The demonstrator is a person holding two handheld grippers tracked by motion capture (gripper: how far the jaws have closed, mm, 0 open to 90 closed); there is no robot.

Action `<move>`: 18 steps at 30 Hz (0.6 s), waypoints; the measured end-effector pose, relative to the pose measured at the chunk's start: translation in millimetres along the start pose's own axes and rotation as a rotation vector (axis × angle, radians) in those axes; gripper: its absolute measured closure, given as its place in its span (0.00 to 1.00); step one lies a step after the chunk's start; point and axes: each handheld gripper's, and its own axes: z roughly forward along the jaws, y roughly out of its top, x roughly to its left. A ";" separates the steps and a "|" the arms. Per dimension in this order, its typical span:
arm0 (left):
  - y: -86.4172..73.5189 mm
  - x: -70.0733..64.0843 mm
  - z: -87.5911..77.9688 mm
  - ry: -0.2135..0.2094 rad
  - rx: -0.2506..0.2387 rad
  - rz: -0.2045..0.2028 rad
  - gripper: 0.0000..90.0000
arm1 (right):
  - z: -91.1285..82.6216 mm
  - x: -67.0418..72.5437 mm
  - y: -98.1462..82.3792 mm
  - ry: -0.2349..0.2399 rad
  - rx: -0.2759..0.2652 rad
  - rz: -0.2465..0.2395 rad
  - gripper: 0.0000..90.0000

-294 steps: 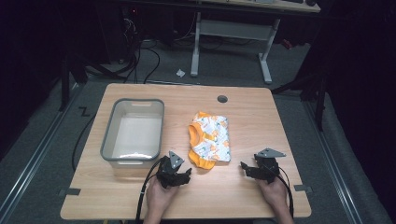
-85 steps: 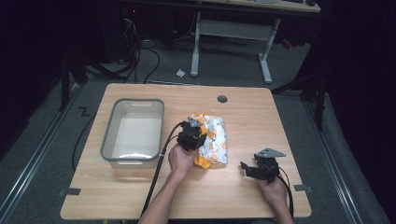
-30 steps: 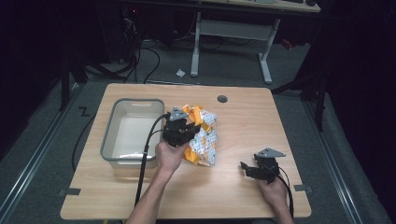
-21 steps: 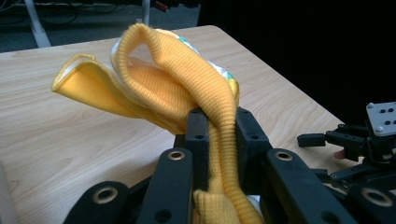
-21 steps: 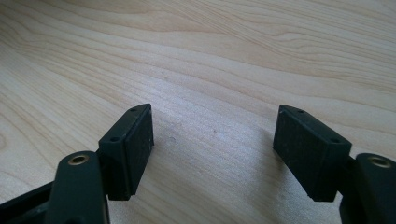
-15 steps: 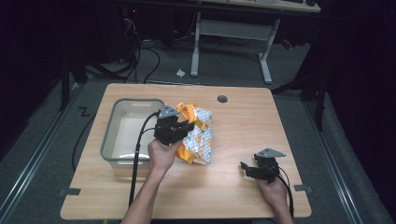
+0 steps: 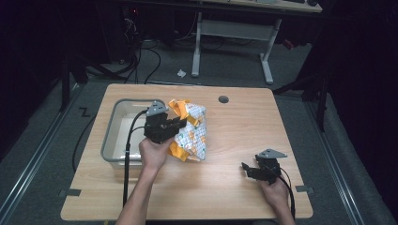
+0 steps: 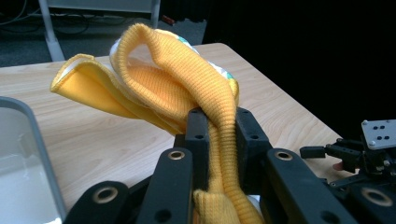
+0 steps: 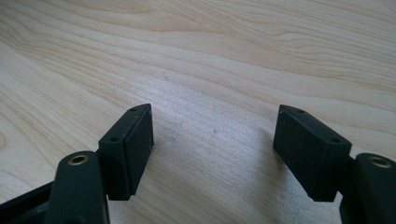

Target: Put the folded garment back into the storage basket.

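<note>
Orange-trimmed cloth (image 7: 190, 133), one piece with a white printed face and yellow-orange ribbed edging, hangs bunched over the middle of the wooden table (image 7: 225, 197), just right of the tub's near corner. One left gripper (image 7: 176, 126) has its two black jaws clamped on a fold of the ribbed edge; in the left gripper view the yellow band (image 8: 219, 154) runs down between the two pads and is squeezed there, while the rest of the cloth loops up and away above them. One clear plastic tub (image 7: 112, 140) sits on the table's left part, close beside the left hand (image 7: 154, 152). One right gripper (image 7: 251, 171) rests low at the table's near right, well apart from the cloth; in the right gripper view its two jaws stand wide apart over bare wood with nothing between them. One small round grommet (image 7: 223, 99) lies near the table's far edge.
</note>
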 end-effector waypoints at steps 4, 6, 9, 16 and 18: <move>1.8 5.9 -7.1 0.006 -0.007 -0.004 0.87 | -0.1 0.1 0.0 0.000 0.001 0.001 0.32; 1.9 7.3 -8.9 0.007 -0.012 -0.006 0.87 | 0.0 0.1 0.0 0.000 0.000 0.001 0.32; 1.7 13.6 -16.5 0.013 -0.022 -0.020 0.87 | 0.0 0.0 0.0 0.000 0.000 0.000 0.32; 1.2 22.8 -27.7 0.030 -0.033 -0.030 0.87 | 0.0 0.0 0.0 0.000 0.000 0.000 0.32; 1.2 23.9 -29.6 0.032 -0.034 -0.030 0.87 | 0.0 0.0 0.0 0.000 0.000 0.000 0.32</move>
